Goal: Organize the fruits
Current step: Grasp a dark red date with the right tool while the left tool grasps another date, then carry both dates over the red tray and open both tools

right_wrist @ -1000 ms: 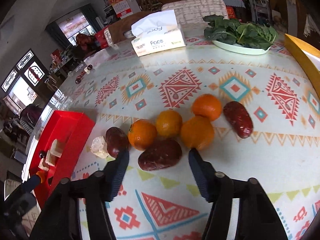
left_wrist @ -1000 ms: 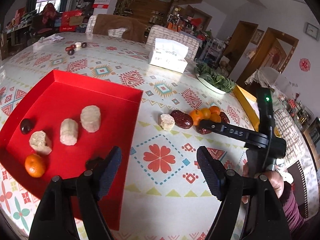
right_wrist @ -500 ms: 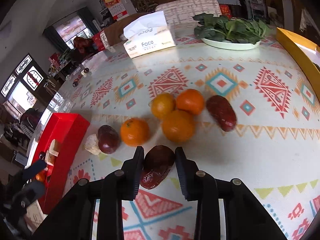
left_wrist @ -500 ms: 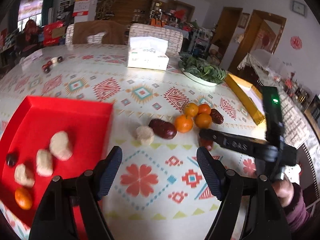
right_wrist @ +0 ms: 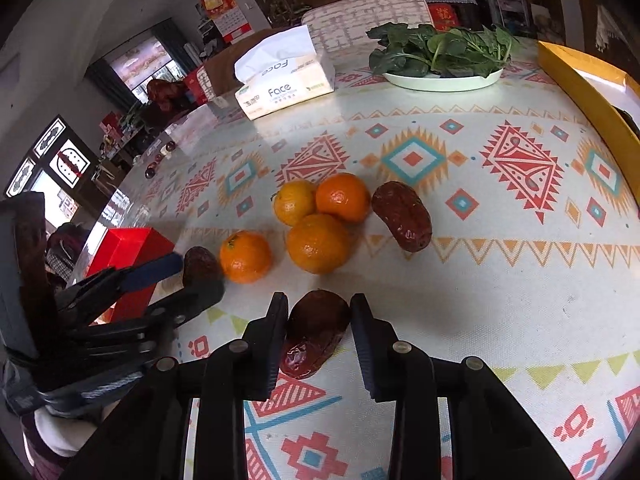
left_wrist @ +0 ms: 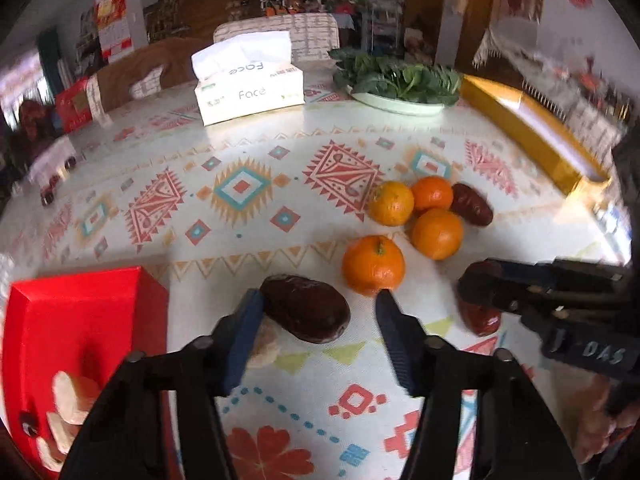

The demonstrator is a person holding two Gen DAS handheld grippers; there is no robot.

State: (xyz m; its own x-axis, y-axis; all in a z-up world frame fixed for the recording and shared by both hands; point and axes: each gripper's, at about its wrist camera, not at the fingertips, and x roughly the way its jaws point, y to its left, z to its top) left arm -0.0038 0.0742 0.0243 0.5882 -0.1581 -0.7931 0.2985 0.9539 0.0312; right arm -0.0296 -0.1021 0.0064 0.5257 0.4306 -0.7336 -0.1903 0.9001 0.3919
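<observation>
Over the last second the right gripper (right_wrist: 319, 322) closed from wide apart onto the nearest wrinkled dark-red date (right_wrist: 314, 332), which lay on the patterned tablecloth (right_wrist: 500, 280). The left gripper (left_wrist: 318, 312) swung from the red cardboard tray (left_wrist: 80, 312), fingers apart, to straddle a second dark-brown date (left_wrist: 306, 312). Both dates appeared ready for transfer.

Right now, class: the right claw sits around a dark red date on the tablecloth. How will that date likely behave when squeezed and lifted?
The date looks wrinkled and glossy, so it probably gives a little under the right claw rather than cracking. It seems small, so likely light. Being oblong and lying flat on the tablecloth, it should roll less readily than the round oranges.
</observation>
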